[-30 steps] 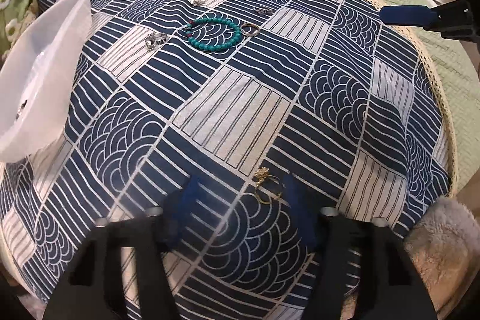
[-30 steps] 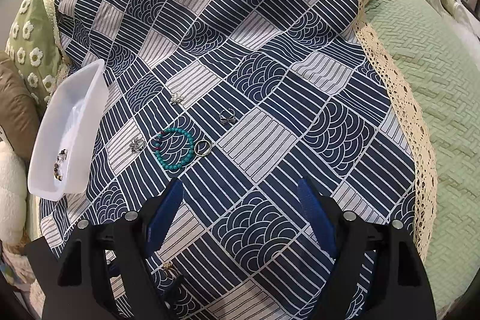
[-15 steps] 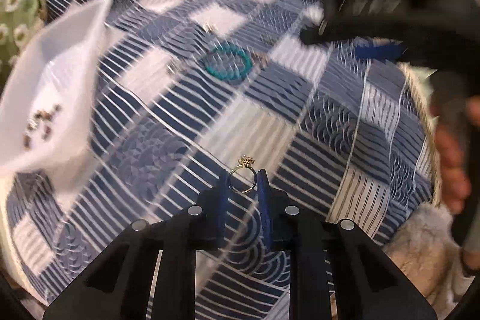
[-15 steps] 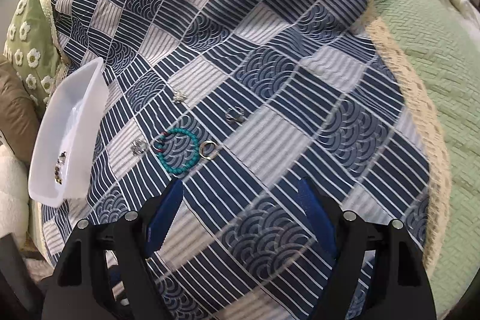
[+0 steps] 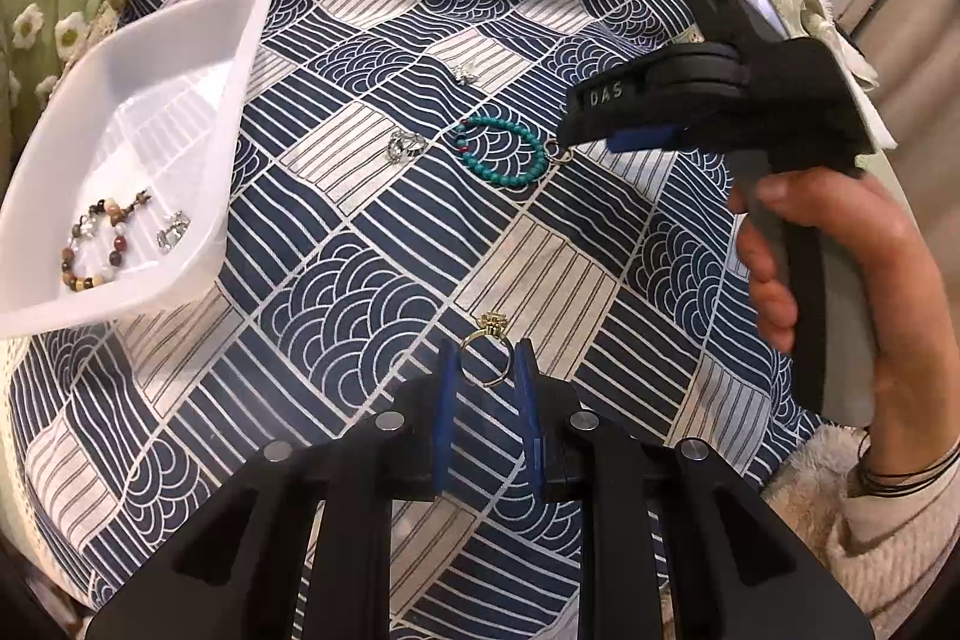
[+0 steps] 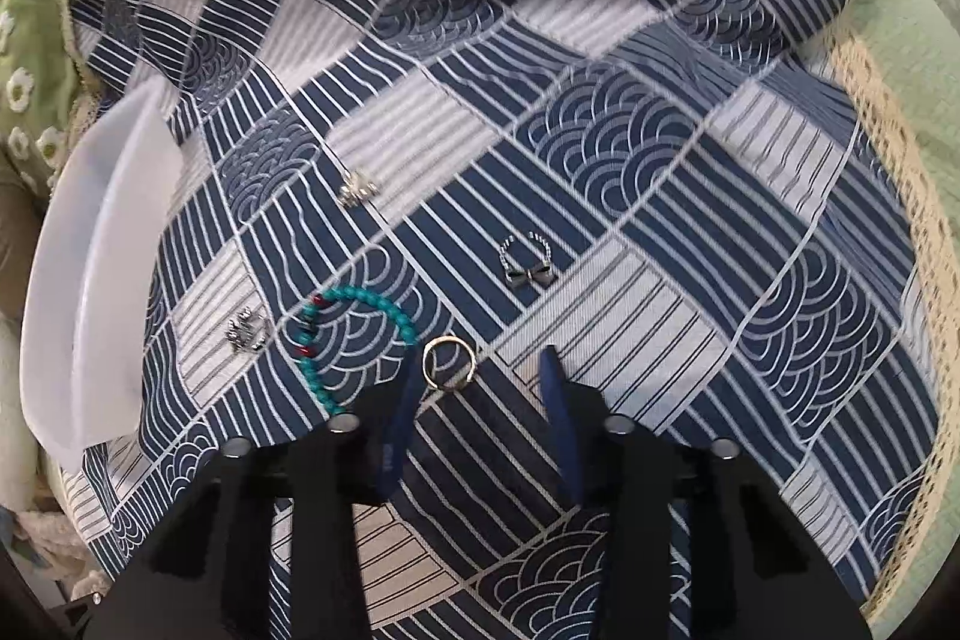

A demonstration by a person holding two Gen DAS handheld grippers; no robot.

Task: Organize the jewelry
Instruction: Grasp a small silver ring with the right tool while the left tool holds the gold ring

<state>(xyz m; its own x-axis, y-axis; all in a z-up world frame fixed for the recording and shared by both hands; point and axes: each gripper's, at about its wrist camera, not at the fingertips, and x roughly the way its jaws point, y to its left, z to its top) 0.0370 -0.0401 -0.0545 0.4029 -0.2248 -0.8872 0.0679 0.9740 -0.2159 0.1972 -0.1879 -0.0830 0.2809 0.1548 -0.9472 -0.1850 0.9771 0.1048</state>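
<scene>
My left gripper (image 5: 485,363) is shut on a gold ring (image 5: 487,353) and holds it above the patterned blue cloth (image 5: 372,292). A white tray (image 5: 180,58) at the left holds a brown bead bracelet (image 5: 96,244) and a silver piece (image 5: 173,230). My right gripper (image 6: 480,370) is open and low over the cloth, with a plain gold band (image 6: 449,363) between its fingertips, near the left one. A turquoise bead bracelet (image 6: 354,334) lies just left of it. The right gripper also shows in the left wrist view (image 5: 636,139).
A silver bow ring (image 6: 528,261) and two small silver pieces (image 6: 358,187) (image 6: 246,331) lie on the cloth. The white tray's rim (image 6: 90,280) is at the left. Green bedding (image 6: 912,100) and a lace edge run along the right.
My left gripper closed on the gold ring and lifted it off the cloth. My right gripper came down and forward until the plain gold band lay between its fingertips.
</scene>
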